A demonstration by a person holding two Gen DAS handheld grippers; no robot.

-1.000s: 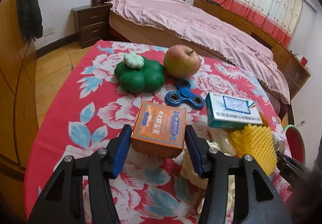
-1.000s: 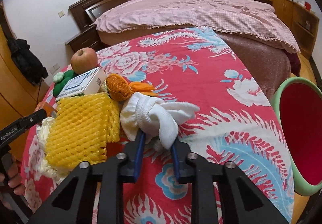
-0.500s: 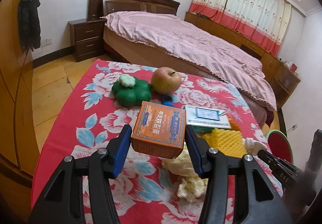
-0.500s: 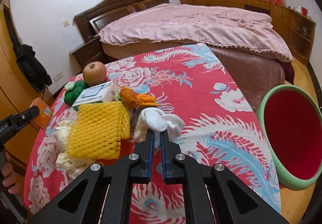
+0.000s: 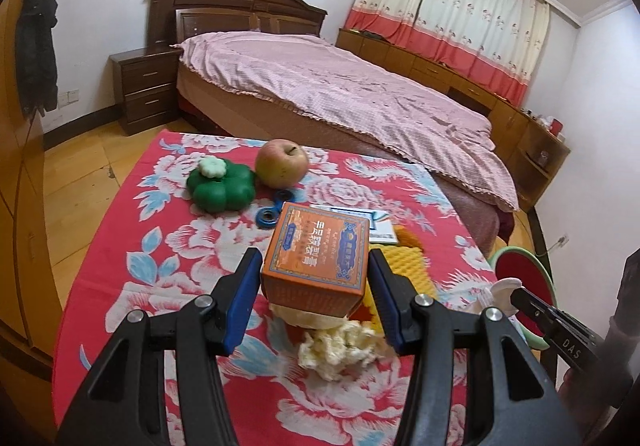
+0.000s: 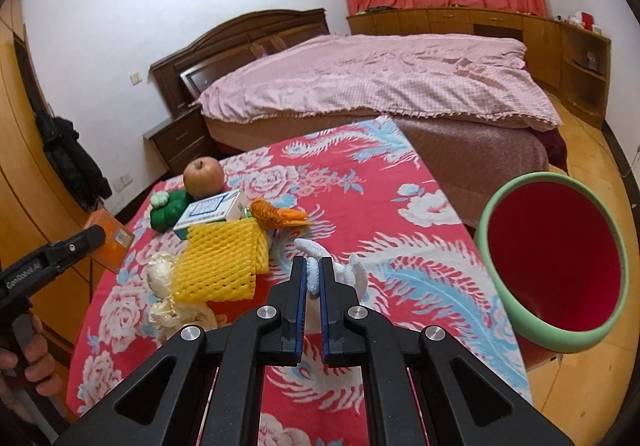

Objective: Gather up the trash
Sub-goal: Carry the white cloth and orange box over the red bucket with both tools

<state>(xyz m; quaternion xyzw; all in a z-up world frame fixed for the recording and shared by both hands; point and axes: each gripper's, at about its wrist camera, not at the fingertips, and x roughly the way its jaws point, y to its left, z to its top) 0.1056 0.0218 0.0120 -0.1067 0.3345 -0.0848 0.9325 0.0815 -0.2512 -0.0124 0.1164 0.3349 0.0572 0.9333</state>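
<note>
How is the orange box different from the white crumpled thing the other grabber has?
The orange box is stiff, square-edged and printed; the white foam wrap is soft, plain and scrunched. The box fills wide-set jaws on the left gripper; the wrap is pinched thin in the right gripper, almost fully closed. Both are held up off the table.

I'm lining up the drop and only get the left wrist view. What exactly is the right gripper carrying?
Observer: The right gripper is shut on a white foam wrap.
Operator: Anything in the bin already?
Observer: The part of the green bin's red inside that shows holds nothing.
Operator: Is anything hidden behind my orange box?
Observer: An orange knitted carrot lies beside the white box, just beyond the yellow foam net.
</note>
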